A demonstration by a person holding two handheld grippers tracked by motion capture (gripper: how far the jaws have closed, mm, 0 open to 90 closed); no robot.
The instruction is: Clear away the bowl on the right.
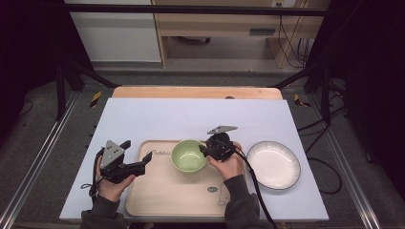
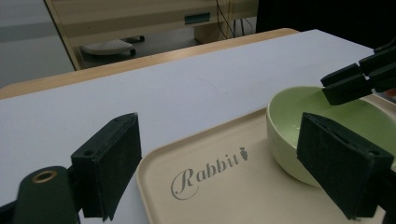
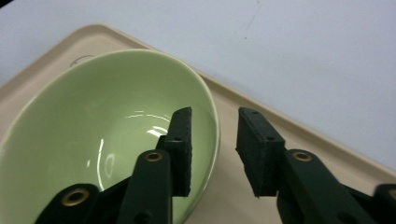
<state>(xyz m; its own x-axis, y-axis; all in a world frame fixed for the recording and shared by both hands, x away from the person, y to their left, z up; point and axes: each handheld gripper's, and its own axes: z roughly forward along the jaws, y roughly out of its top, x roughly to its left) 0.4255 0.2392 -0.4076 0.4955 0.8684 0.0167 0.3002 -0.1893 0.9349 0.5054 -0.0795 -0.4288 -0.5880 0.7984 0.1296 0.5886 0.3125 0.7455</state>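
- Green bowl (image 1: 188, 156) sits on your beige tray (image 1: 162, 193), near its far edge.
- Your right gripper (image 3: 214, 150) straddles the bowl's rim, jaws narrowly apart, not pressing.
- Your left gripper (image 2: 233, 163) gapes wide over the tray's left edge, holding nothing.

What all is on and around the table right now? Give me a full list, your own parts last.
green bowl: one, pale green, empty, on the tray's far part, its right rim between the right gripper's jaws
tray: one, beige, marked "Rabbit", front middle of the mat
white plate: one, white with a dark rim, on the mat right of the tray
mat: one, pale lilac, covering the wooden table
wooden table: one, light wood, far edge showing
left gripper: one, black, jaws open over the tray's left edge
right gripper: one, black, jaws astride the bowl's rim, apart from it
hands: two, dark sleeves, at the near edge
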